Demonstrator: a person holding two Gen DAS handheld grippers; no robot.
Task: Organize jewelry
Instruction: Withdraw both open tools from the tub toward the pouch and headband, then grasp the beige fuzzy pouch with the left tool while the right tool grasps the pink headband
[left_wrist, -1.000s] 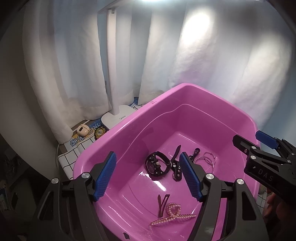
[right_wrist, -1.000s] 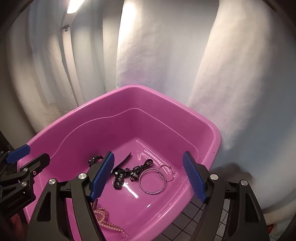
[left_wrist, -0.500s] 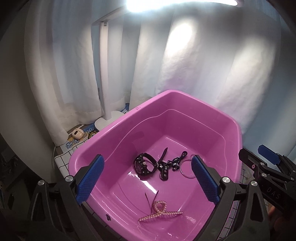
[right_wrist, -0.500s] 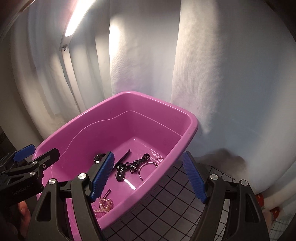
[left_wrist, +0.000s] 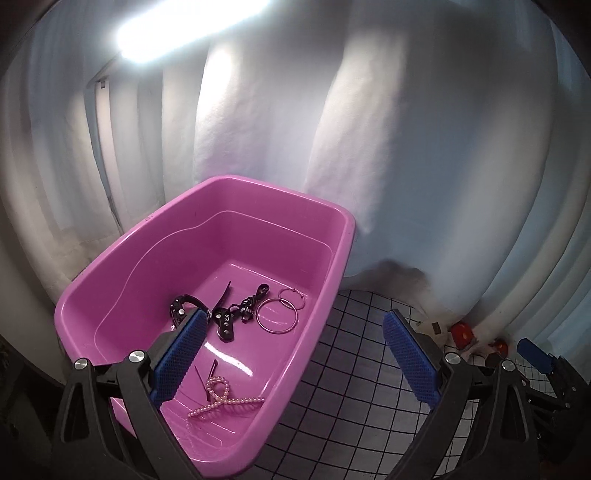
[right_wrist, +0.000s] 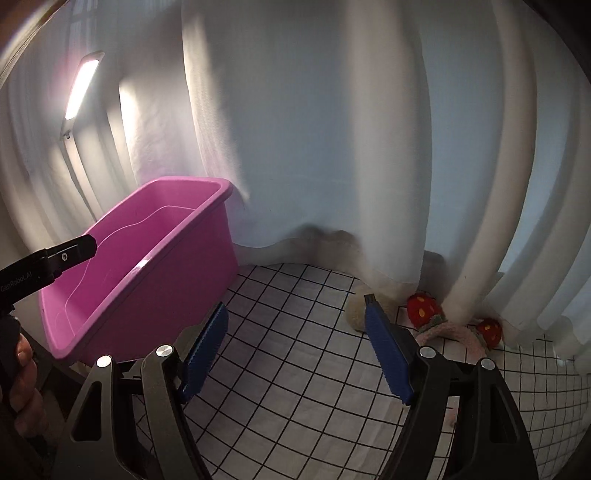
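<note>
Left gripper (left_wrist: 291, 350) jaws wide, right gripper (right_wrist: 295, 347) empty

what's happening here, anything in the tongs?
No. A person holds two tongs; both left tongs and right tongs are open and empty. The jewelry, hoop earrings and pearl hair claw included, lies in the pink tub. A strawberry headband lies on the grid cloth by the curtain.

The left gripper's near finger (left_wrist: 181, 354) hid part of the black strap (left_wrist: 181, 308); the strawberry headband (right_wrist: 443, 328) lay half behind the curtain (right_wrist: 406, 147).
</note>
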